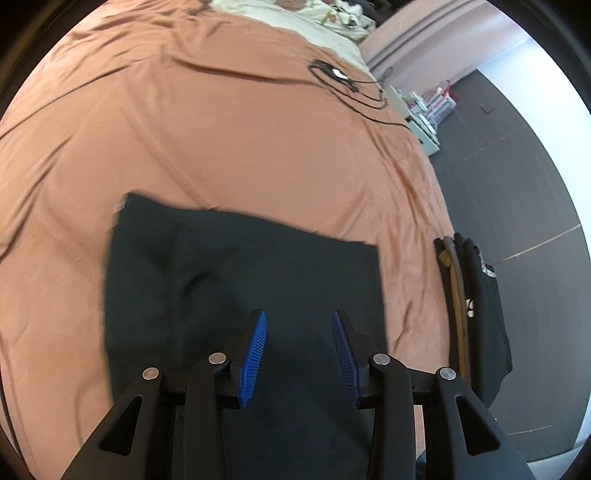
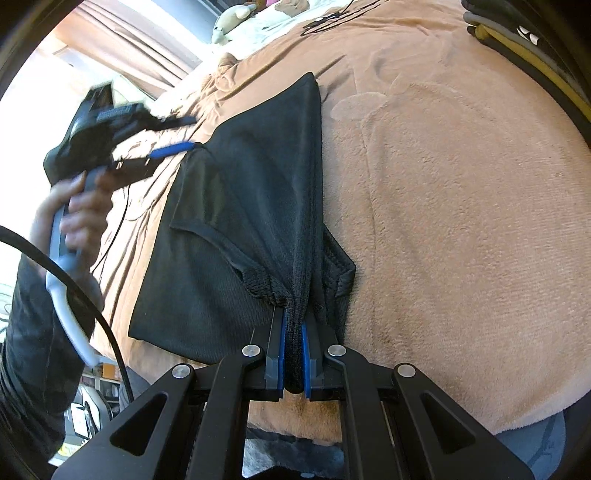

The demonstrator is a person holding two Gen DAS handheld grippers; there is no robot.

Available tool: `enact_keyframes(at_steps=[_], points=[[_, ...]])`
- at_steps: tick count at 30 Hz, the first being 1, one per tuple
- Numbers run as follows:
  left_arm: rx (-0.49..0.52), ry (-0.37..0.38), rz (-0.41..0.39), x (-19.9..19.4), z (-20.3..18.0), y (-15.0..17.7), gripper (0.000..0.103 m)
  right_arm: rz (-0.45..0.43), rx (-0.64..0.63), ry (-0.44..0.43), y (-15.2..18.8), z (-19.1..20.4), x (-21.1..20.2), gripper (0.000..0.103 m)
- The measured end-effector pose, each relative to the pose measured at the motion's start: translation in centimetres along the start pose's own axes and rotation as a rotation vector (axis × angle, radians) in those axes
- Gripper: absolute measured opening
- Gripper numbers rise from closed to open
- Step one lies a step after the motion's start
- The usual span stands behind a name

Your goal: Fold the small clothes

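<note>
A small black garment (image 1: 236,280) lies partly folded on the orange-brown bed cover (image 1: 221,129). My left gripper (image 1: 299,317) hovers over it, open and empty, blue pads spread apart. In the right wrist view the same black garment (image 2: 236,206) shows an elastic waistband edge, and my right gripper (image 2: 293,325) is shut on a bunched fold of it near the bed's front edge. The left gripper (image 2: 184,134) also shows there at the garment's far left corner, held by a hand, blurred.
A stack of folded dark clothes (image 1: 476,306) sits at the bed's right edge, also in the right wrist view (image 2: 517,40). A black cable with a small device (image 1: 347,83) lies further up the bed. Pale pillows (image 1: 325,14) are at the head. Dark floor (image 1: 517,166) lies to the right.
</note>
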State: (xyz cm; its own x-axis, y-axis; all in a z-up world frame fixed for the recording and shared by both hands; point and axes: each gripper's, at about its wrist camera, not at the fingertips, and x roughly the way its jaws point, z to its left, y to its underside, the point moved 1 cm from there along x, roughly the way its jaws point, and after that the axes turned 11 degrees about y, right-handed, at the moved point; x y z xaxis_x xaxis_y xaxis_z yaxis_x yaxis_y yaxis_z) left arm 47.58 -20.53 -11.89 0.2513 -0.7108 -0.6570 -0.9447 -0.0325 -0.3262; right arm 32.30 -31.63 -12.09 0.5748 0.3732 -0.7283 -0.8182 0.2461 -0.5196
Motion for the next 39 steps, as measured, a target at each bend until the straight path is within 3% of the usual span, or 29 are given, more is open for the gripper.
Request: enact_keyframes(at_steps=[11,22,25,27,31,39], points=[[-0.079,-0.037,0.011,-3.5,4.2,4.8,0.043,0.005,-0.001,0.033,0.2,0.4,-0.5,0.004],[-0.11,-0.01,0.066,-1.7,4.9,6.9,0.044,0.01,-0.011,0.059,0.3,0.6,-1.4,0.011],[-0.117,0.02,0.053,-1.4,4.9,6.8,0.044,-0.006,-0.024,0.092,0.3,0.9,-1.8,0.027],[-0.12,0.043,0.054,-1.1,4.9,6.6,0.044,-0.033,-0.03,0.108,0.4,1.1,-2.4,0.05],[-0.119,0.072,0.062,-0.5,4.6,5.8,0.017,-0.048,-0.047,0.11,0.5,1.3,-2.7,0.051],[-0.084,0.129,0.049,0.4,2.3,3.5,0.013,-0.018,-0.056,0.122,-0.3,1.0,-1.4,0.051]])
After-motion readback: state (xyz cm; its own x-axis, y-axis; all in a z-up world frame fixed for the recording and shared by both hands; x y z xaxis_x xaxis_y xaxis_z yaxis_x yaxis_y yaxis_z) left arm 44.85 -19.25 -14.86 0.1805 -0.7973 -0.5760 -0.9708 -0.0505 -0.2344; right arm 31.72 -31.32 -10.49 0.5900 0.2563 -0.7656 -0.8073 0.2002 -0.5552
